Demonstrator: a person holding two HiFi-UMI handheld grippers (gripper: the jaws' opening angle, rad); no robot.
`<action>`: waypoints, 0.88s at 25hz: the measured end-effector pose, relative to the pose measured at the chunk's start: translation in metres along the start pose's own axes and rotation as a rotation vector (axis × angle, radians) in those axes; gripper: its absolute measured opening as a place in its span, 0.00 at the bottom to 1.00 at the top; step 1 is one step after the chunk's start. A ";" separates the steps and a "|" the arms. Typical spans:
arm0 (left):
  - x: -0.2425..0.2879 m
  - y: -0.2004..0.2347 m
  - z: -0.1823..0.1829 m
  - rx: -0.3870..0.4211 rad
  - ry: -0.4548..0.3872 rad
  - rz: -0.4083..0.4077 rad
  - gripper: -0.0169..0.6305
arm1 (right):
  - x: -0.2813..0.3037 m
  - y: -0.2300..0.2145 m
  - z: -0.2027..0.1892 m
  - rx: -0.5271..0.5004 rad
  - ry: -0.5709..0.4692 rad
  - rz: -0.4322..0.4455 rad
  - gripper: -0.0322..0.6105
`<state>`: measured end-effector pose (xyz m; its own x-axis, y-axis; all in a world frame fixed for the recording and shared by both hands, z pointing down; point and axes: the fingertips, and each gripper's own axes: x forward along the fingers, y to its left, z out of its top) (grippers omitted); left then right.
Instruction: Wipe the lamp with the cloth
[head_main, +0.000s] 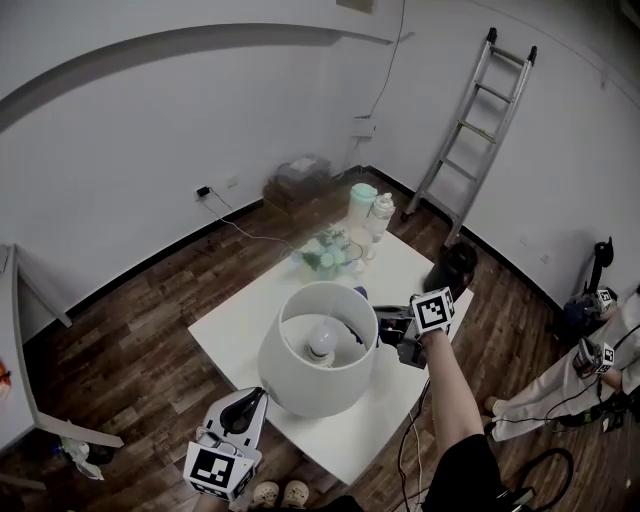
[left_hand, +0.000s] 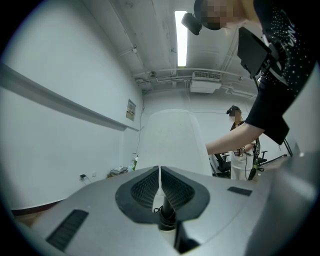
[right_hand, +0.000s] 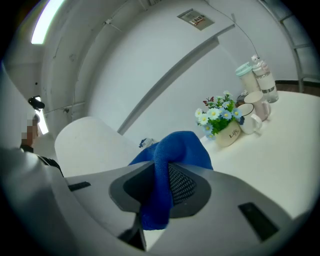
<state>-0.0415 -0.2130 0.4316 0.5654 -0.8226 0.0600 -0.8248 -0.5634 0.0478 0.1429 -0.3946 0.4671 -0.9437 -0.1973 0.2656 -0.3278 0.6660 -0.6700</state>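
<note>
Head view, ladder (head_main: 470, 120): leans on the far right wall, well apart from the rest.
Bench (head_main: 430, 275): white, square, set on a dark wood floor; carries the lamp and the small things.
Lamp (head_main: 300, 380): white, conical, upright on the near half of the bench; open top faces up, with the bulb (head_main: 322, 345) visible inside.
Left tool (left_hand: 159, 176): clenched, jaws pressed together with nothing between them; aimed at the lamp from the near left, tip just beside its lower wall, contact not clear.
Right tool (right_hand: 162, 172): clamped on the cloth, held at the lamp's right side near the upper rim.
Cloth (right_hand: 186, 147): blue, pinched between the right tool's jaws, bunched up ahead of them and trailing down behind; just beside the lamp's wall, touching or not cannot be told.
Bottles (head_main: 370, 208): two, upright, side by side at the far edge of the bench.
Flower pot (right_hand: 224, 131): pale, with white and blue blooms and green leaves; between the lamp and the bottles.
Mug (right_hand: 251, 121): white, just beside the flower pot, on the bottles' side.
</note>
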 end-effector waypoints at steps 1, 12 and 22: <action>0.000 0.001 0.000 0.000 0.004 0.005 0.05 | -0.003 -0.005 0.000 -0.008 0.015 -0.027 0.17; -0.001 -0.001 0.005 0.005 -0.012 0.021 0.05 | 0.029 0.141 0.130 -0.436 0.122 0.284 0.17; 0.000 -0.005 0.007 -0.008 -0.017 0.007 0.05 | 0.109 0.119 0.078 -0.375 0.584 0.406 0.17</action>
<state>-0.0370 -0.2110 0.4246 0.5591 -0.8280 0.0439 -0.8289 -0.5567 0.0551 -0.0030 -0.3930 0.3621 -0.7762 0.4511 0.4405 0.1706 0.8229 -0.5421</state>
